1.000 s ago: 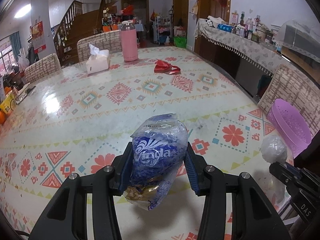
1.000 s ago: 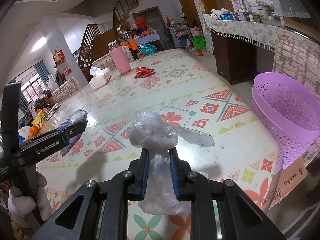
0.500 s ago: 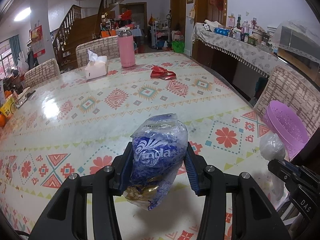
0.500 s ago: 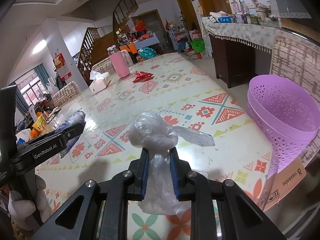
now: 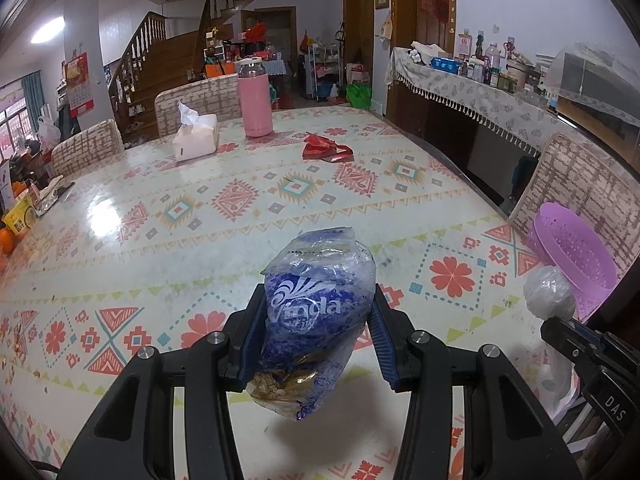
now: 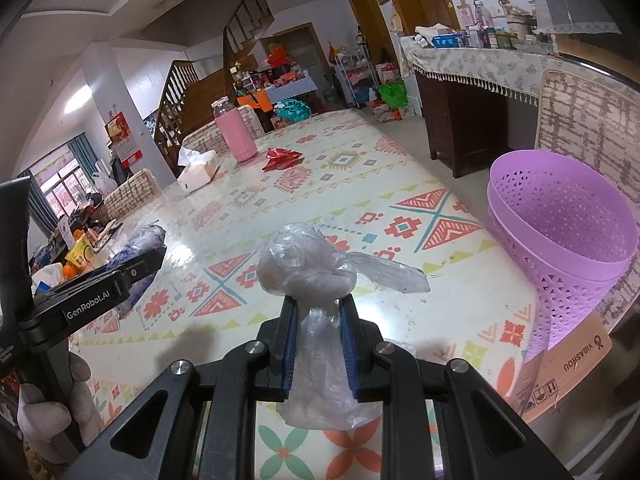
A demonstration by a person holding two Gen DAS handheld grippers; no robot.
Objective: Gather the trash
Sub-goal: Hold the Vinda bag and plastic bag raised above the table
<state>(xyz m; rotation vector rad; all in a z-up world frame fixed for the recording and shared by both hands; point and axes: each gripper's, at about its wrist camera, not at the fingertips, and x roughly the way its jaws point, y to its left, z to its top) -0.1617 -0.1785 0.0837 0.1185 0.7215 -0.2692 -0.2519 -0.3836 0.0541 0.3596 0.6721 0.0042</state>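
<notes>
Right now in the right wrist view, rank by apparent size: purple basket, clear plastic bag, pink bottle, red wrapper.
1. purple basket
2. clear plastic bag, close to the camera, so it looks bigger than it is
3. pink bottle
4. red wrapper, smallest, far away

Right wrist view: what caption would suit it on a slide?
Right gripper clamps a clear plastic bag above the patterned table, beside a purple basket.

Your left gripper [image 5: 318, 320] points downward, jaws partly spread, clamping. Your right gripper [image 6: 318, 344] tilts likewise, jaws nearly closed, gripping.
</notes>
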